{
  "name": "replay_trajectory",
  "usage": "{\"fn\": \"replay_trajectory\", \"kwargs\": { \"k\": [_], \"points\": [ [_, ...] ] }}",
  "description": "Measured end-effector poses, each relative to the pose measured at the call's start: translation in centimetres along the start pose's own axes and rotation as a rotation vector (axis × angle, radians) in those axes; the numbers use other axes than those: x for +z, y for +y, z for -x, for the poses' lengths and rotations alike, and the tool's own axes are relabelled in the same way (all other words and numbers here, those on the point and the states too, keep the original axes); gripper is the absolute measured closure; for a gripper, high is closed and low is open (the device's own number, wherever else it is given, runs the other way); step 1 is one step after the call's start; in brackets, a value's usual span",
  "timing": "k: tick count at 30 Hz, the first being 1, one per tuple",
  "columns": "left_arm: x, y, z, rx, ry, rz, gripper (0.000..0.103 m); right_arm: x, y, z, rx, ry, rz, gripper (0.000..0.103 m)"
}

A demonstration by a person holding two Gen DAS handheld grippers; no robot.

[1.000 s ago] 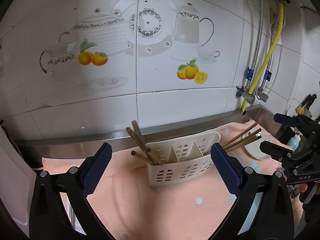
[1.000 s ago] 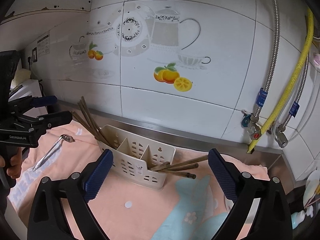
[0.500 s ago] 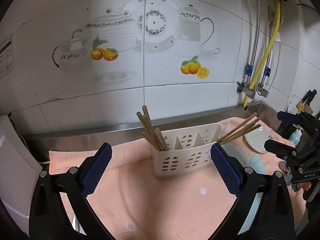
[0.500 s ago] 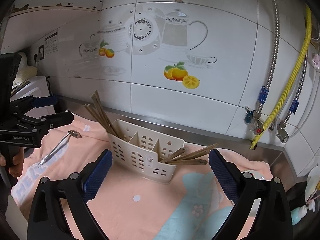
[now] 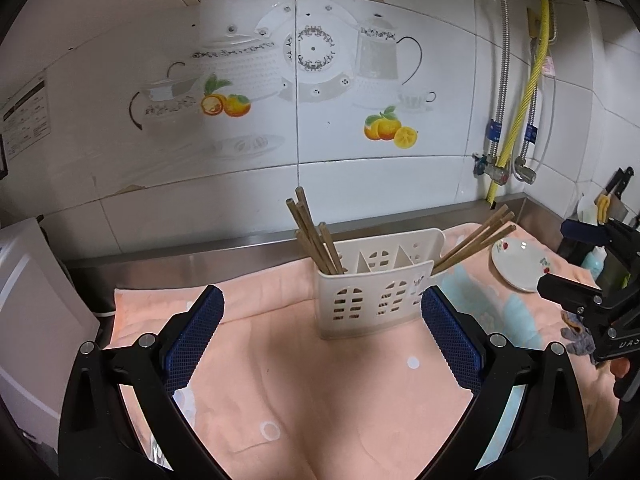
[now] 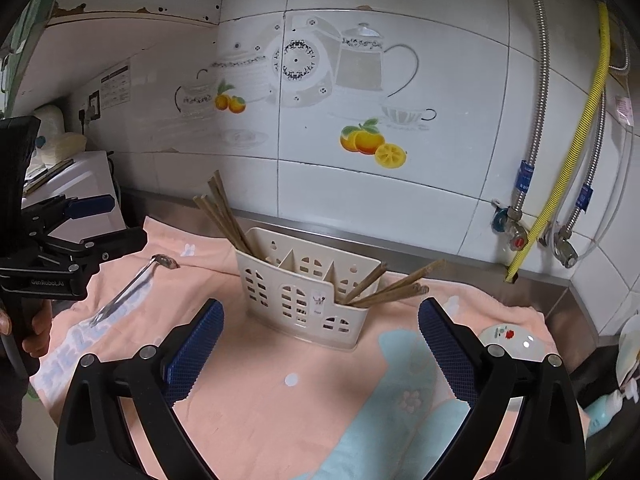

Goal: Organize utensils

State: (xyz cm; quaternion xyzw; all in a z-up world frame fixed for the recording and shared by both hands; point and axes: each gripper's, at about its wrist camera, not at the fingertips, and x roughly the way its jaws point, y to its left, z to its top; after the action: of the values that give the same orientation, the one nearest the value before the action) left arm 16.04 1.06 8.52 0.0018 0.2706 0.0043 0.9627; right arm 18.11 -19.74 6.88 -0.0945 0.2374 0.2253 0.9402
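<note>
A cream plastic utensil caddy with three compartments stands on a peach towel. Several brown chopsticks lean out of its left compartment, and several more chopsticks lean out of the right one. A metal spoon lies on the towel to the left. My left gripper is open in front of the caddy, holding nothing. My right gripper is open too, also short of the caddy.
A small white plate with red marks lies on the towel at the right, seen as a dish in the right wrist view. Tiled wall, steel ledge, and hoses at the back. A white appliance stands at the left.
Both grippers have drawn back and risen a little, so the caddy sits lower and more centred in each view. Both stay open and the chopsticks have not moved.
</note>
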Motion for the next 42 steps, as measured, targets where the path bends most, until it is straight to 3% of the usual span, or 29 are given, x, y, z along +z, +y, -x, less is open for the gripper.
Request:
{"fn": "replay_trajectory", "kwargs": {
  "k": [15, 42],
  "points": [
    [-3.0, 0.3, 2.8, -0.01, -0.004, 0.024, 0.005, -3.3, 1.5, 2.4, -0.006, -0.024, -0.02, 0.007],
    [-8.5, -0.8, 6.9, 0.055, -0.021, -0.04, 0.005, -8.9, 5.8, 5.1, -0.037, -0.007, -0.015, 0.007]
  ]
}}
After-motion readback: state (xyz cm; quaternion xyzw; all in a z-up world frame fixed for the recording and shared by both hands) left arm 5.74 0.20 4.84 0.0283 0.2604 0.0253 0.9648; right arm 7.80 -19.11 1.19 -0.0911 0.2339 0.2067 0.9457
